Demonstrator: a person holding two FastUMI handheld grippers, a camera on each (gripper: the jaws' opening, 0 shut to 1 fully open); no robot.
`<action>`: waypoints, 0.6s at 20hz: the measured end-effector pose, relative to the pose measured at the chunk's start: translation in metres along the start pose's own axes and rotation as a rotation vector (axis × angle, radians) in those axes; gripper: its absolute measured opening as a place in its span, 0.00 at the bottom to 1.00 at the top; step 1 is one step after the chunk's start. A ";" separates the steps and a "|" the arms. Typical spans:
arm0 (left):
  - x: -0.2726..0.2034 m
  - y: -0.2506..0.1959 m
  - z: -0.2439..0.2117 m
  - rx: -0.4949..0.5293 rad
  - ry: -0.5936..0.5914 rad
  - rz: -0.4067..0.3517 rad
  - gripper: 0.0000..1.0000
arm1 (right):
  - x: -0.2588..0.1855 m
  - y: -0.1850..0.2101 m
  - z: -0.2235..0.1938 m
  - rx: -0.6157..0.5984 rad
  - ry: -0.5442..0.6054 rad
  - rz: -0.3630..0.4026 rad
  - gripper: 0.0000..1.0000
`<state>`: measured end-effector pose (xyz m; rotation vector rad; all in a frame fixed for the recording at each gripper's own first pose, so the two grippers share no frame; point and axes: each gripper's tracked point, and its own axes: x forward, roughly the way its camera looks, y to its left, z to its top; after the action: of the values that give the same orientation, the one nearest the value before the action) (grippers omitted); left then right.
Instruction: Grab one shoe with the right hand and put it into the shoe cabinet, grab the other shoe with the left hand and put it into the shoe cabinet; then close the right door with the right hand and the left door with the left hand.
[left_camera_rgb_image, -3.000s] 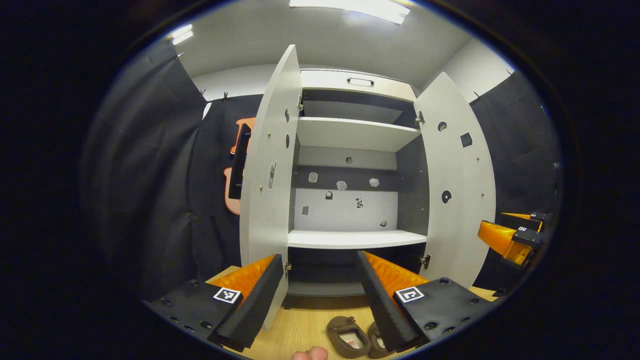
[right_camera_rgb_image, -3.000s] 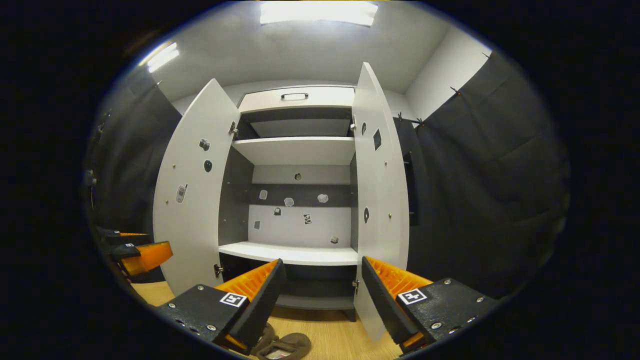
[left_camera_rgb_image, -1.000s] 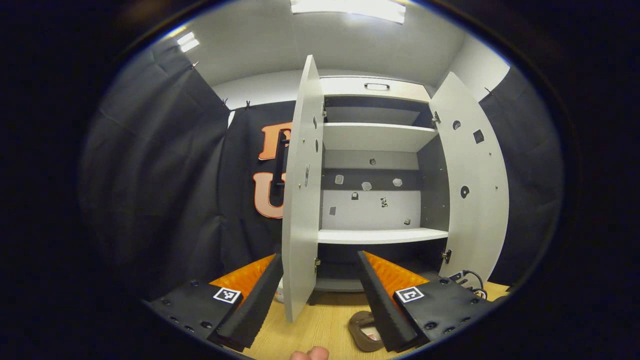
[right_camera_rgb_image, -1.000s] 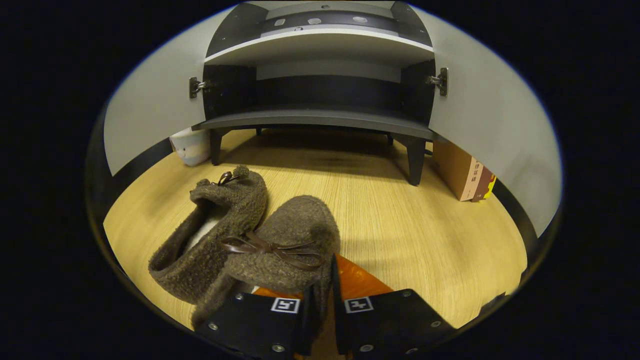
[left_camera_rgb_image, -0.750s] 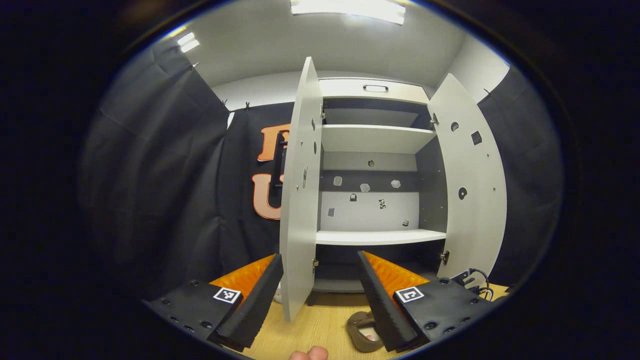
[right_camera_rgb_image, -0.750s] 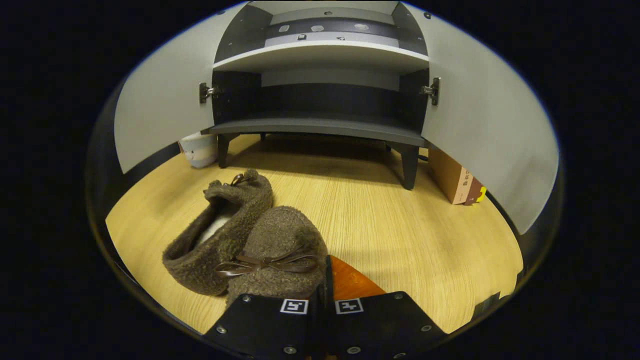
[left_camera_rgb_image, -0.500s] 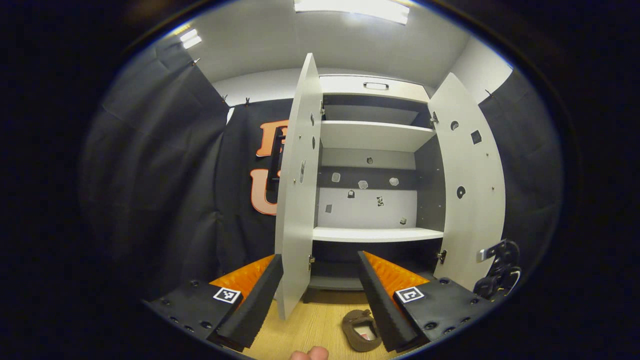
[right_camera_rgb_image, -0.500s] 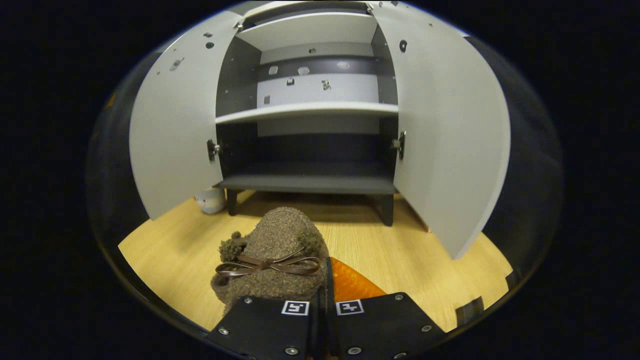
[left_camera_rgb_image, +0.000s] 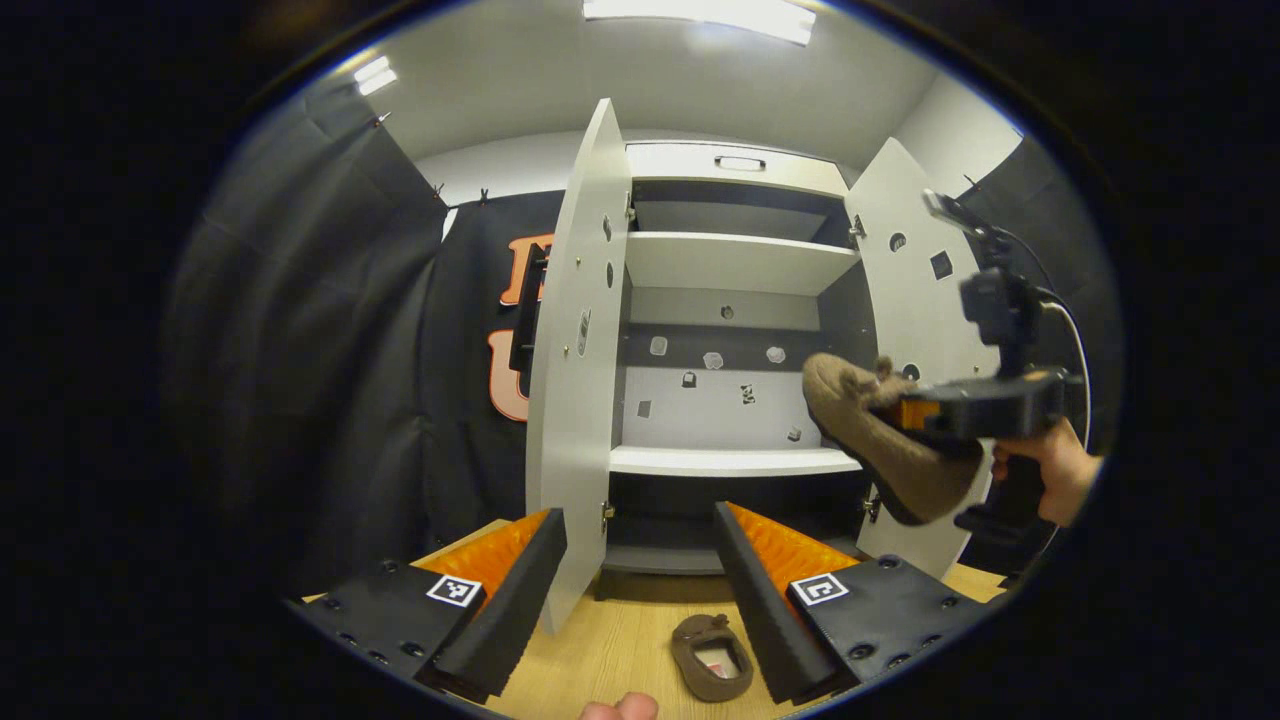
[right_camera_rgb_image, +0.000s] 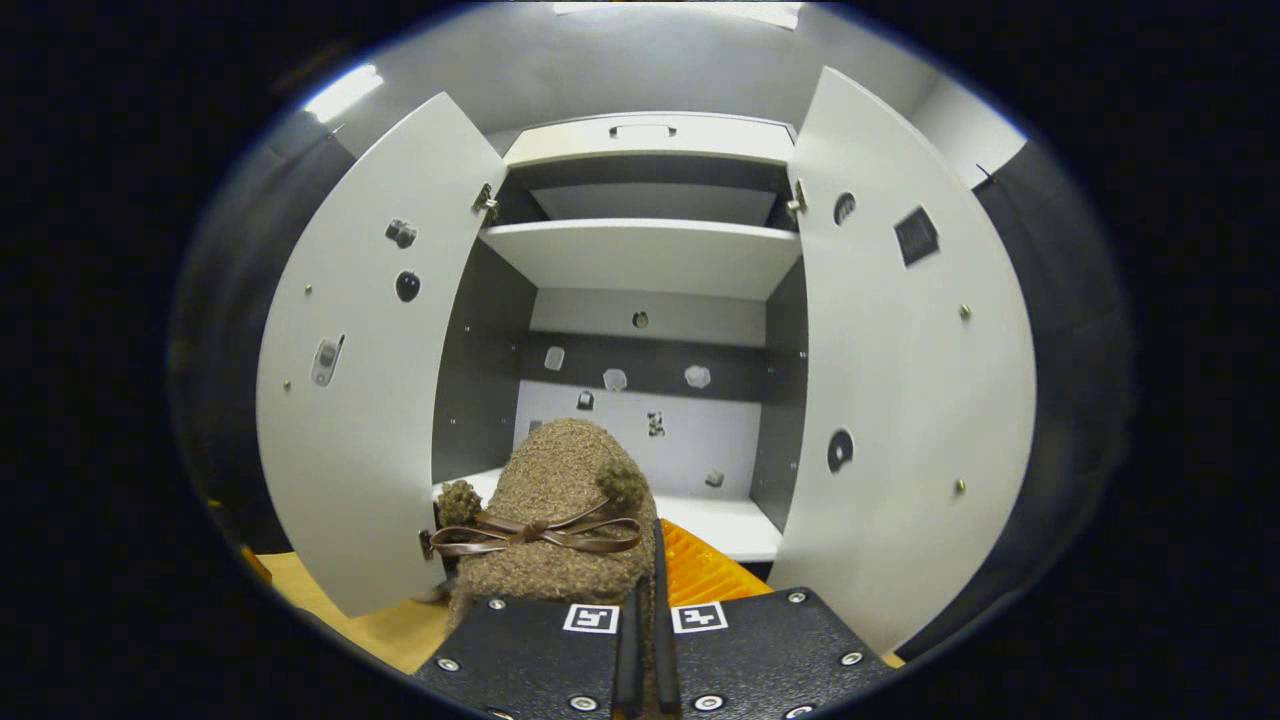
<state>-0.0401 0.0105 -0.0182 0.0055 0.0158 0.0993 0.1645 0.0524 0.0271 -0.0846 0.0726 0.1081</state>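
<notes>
A brown fuzzy shoe (right_camera_rgb_image: 560, 490) with a bow is clamped at its side by my right gripper (right_camera_rgb_image: 650, 565), which is shut on it. The shoe hangs in the air in front of the open shoe cabinet (right_camera_rgb_image: 650, 260), about level with the white middle shelf (right_camera_rgb_image: 735, 528). In the left gripper view, that shoe (left_camera_rgb_image: 880, 440) and the right gripper (left_camera_rgb_image: 915, 412) show at the right, before the right door (left_camera_rgb_image: 915, 310). The other shoe (left_camera_rgb_image: 712, 655) lies on the wooden floor, opening up. My left gripper (left_camera_rgb_image: 640, 560) stands open above the floor, in front of the cabinet, with nothing between its fingers.
Both cabinet doors stand wide open; the left door (left_camera_rgb_image: 575, 400) juts out towards my left gripper. A dark lower compartment (left_camera_rgb_image: 690, 515) sits under the white shelf. A hand (left_camera_rgb_image: 1050, 470) holds the right gripper's grip. Black cloth walls close in both sides.
My right gripper shut on one shoe on the floor and lifted it up to the height of the middle shelf. The other shoe stayed on the floor. My left gripper stays open.
</notes>
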 end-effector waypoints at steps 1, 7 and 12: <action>0.000 -0.003 -0.002 -0.009 0.006 -0.007 0.96 | 0.022 0.004 0.007 -0.012 0.002 0.020 0.06; 0.005 0.002 -0.003 -0.006 0.004 0.001 0.96 | 0.186 -0.032 -0.045 0.075 0.240 -0.056 0.06; 0.012 0.020 -0.010 0.015 0.027 0.049 0.96 | 0.262 -0.040 -0.116 0.192 0.504 -0.100 0.06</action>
<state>-0.0307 0.0311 -0.0278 0.0193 0.0437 0.1486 0.4204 0.0302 -0.1050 0.0783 0.5805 -0.0228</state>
